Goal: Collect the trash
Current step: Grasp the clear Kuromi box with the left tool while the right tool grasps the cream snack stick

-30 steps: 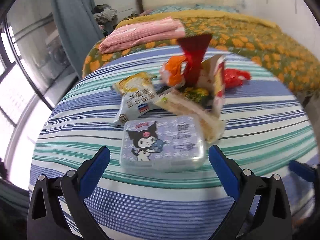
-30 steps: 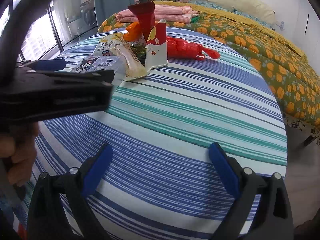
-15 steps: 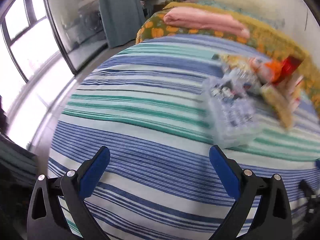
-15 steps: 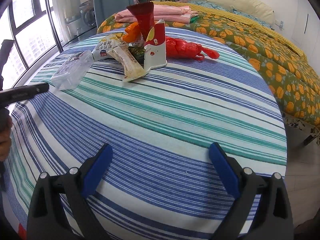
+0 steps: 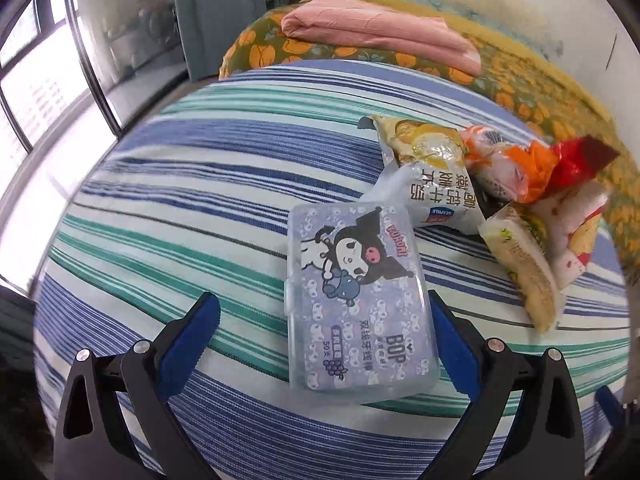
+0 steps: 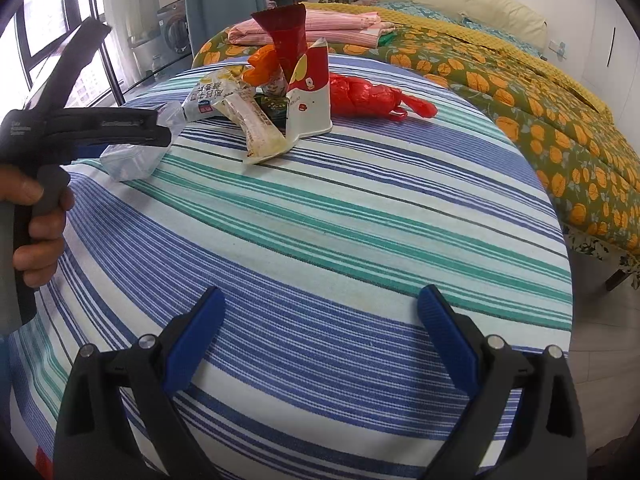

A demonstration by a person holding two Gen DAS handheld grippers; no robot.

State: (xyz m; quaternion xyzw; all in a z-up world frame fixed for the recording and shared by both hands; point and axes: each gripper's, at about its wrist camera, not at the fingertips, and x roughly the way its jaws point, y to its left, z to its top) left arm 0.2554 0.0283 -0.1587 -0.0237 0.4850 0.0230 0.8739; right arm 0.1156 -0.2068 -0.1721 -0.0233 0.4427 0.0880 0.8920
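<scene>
A clear plastic box with a cartoon print [image 5: 356, 304] lies flat on the striped tablecloth [image 5: 180, 216]. My left gripper [image 5: 324, 336] is open, with the box's near end between its blue fingers; whether they touch it I cannot tell. Beyond the box is a pile of trash: a white snack bag [image 5: 432, 184], an orange wrapper [image 5: 516, 168], a beige wrapper [image 5: 524, 264]. In the right wrist view the pile [image 6: 280, 92] stands at the far side with a red plastic bag [image 6: 372, 96]. My right gripper [image 6: 320, 336] is open and empty above the tablecloth, near its front.
A bed with an orange-flowered cover [image 6: 520, 80] and folded pink cloth [image 5: 380, 36] lies behind the round table. A window [image 5: 36, 80] and grey curtain [image 5: 216, 12] are at the left. The left hand-held gripper body [image 6: 80, 136] shows at the left of the right wrist view.
My left gripper swung away to the left and has come back onto the cartoon box, now lying lengthwise between its fingers. The right gripper has not moved.
</scene>
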